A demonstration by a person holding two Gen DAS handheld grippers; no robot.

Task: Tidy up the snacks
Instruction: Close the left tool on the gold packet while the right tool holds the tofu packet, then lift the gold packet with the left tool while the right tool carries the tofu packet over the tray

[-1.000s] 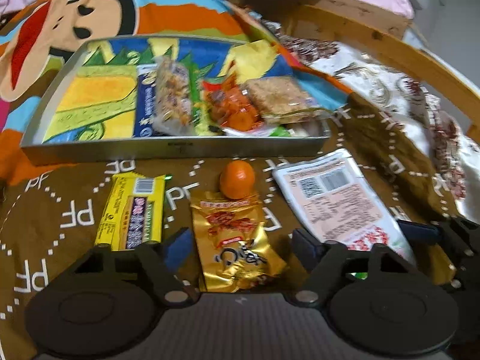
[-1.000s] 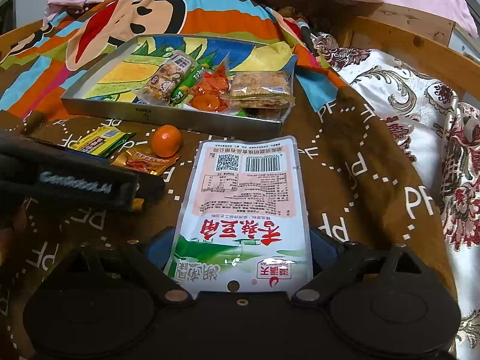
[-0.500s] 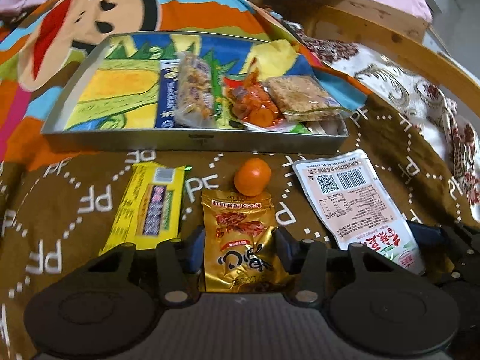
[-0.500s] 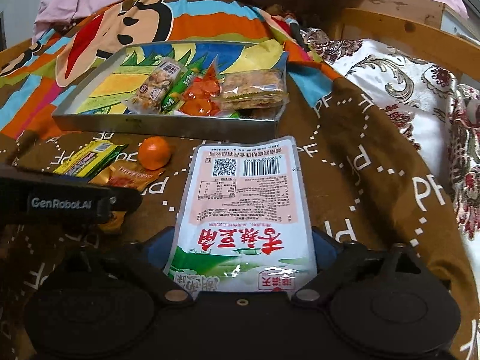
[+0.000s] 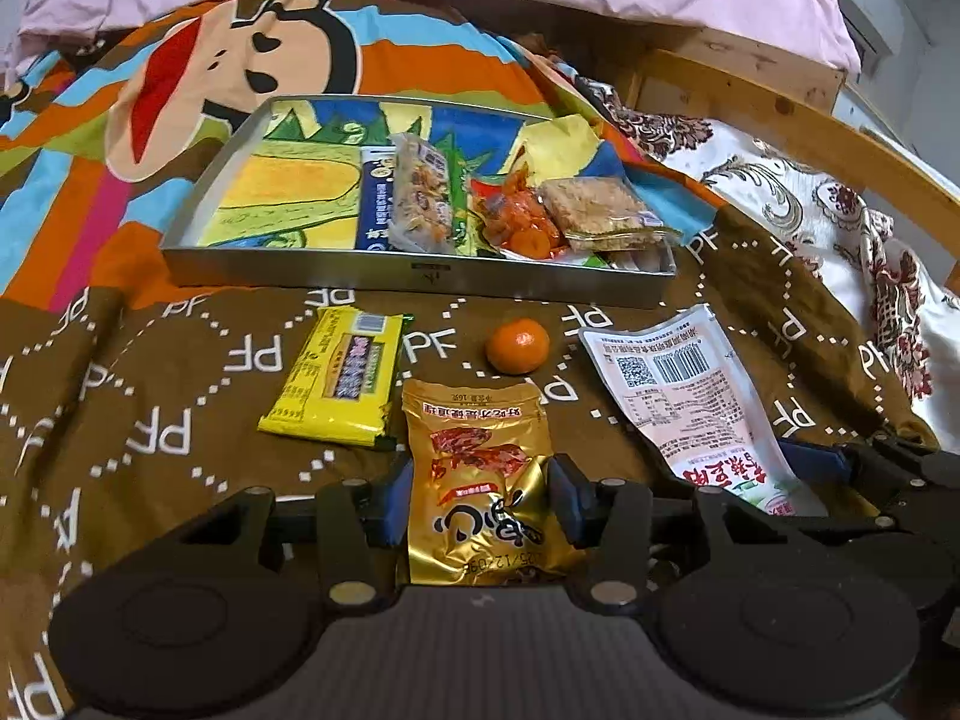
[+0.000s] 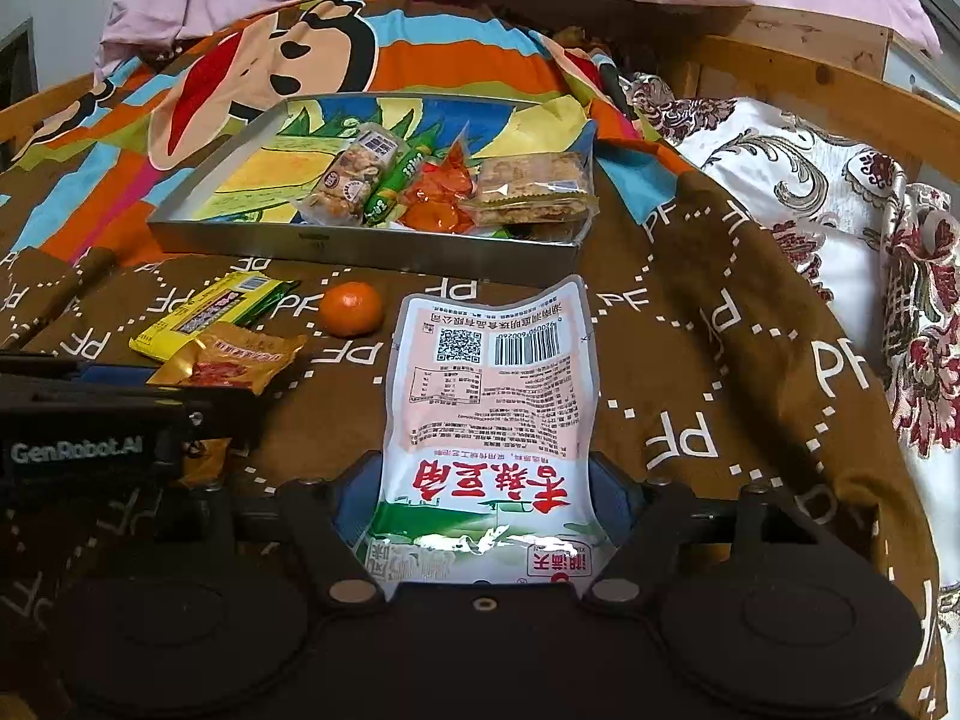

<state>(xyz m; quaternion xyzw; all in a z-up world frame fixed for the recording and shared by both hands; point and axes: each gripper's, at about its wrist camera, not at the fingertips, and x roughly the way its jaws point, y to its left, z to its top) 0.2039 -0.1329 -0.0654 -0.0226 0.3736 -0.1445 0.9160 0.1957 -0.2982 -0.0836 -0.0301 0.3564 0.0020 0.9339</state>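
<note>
left hand-held gripper [image 5: 477,501] pinching gold pouch [image 5: 480,480] on bed | right hand-held gripper [image 6: 489,507] closing around white pouch [image 6: 489,420], contact unclear | risk: my edge grips slip, foil crumples before tray [image 5: 414,282]

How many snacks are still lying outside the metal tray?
4: a yellow packet at the left, a small orange in front of the tray, a gold pouch in the left claw, a white pouch between the closing right claw fingers.
</note>
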